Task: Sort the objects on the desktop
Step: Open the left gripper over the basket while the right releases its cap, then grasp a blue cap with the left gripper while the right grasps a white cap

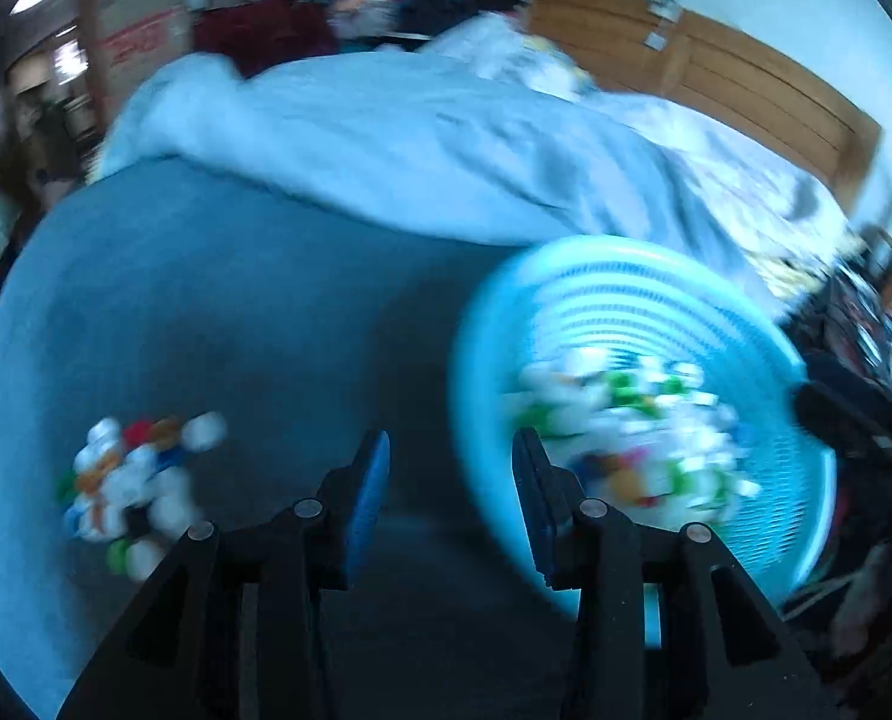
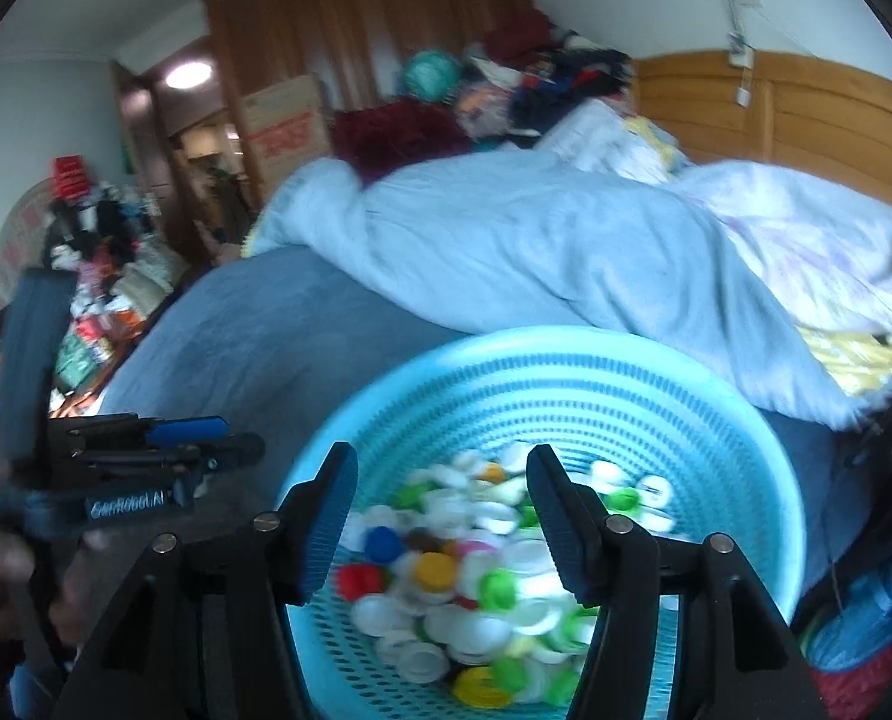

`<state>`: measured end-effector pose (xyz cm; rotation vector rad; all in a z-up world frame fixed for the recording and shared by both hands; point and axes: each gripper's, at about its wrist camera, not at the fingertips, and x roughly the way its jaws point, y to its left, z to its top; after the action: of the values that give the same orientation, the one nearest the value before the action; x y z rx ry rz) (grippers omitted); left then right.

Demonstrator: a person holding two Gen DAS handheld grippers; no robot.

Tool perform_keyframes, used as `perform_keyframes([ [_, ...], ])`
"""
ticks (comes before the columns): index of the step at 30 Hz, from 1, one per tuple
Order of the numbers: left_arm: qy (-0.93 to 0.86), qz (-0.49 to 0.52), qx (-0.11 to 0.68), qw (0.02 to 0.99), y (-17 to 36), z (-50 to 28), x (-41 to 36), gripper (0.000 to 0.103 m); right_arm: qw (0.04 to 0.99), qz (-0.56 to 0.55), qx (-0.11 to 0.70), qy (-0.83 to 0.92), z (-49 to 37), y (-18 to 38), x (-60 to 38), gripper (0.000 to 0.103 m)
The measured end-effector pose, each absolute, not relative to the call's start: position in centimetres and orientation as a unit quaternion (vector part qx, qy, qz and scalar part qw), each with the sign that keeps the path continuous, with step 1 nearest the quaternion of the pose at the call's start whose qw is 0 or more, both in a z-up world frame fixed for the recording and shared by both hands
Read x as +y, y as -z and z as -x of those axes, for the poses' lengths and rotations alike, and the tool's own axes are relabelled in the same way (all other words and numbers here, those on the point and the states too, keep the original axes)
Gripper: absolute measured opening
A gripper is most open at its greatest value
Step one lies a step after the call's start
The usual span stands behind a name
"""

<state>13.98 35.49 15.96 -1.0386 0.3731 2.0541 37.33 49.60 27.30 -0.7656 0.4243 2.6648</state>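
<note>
A light blue perforated basket (image 2: 739,432) sits on the dark blue bed cover and holds many bottle caps (image 2: 475,564), white, green, yellow, red and blue. My right gripper (image 2: 440,480) is open and empty, held just above the basket's near side. In the left wrist view the basket (image 1: 613,264) is at the right, blurred by motion. My left gripper (image 1: 451,456) is open and empty over the cover, between the basket and a loose pile of caps (image 1: 134,480) at the left. The left gripper also shows in the right wrist view (image 2: 164,450), left of the basket.
A crumpled pale blue duvet (image 2: 535,252) lies behind the basket. A wooden headboard (image 2: 805,114) is at the back right. Clothes are heaped at the back (image 2: 505,78). A cluttered table (image 2: 104,300) stands left of the bed.
</note>
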Motion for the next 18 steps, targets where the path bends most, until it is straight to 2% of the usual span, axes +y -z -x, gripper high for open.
perform_keyframes([
  [6,-0.849,0.462,0.075,0.245,-9.7,-4.4,19.9,0.037,0.074,0.284,0.094,-0.951,-33.7,-25.7,42.6,0.064],
  [9,-0.854,0.484,0.065,0.181,-6.2,-0.8,13.9,0.037,0.025,0.313,0.076,-0.946,-31.5,-23.5,39.3,0.064],
  [14,-0.839,0.513,0.083,0.163,-1.1,1.8,10.7,0.035,-0.003,0.361,0.077,-0.929,-29.5,-19.7,36.9,0.064],
  [18,-0.848,0.485,0.102,0.189,-0.6,3.2,12.2,0.035,-0.002,0.38,0.071,-0.922,-28.6,-18.7,36.7,0.064],
])
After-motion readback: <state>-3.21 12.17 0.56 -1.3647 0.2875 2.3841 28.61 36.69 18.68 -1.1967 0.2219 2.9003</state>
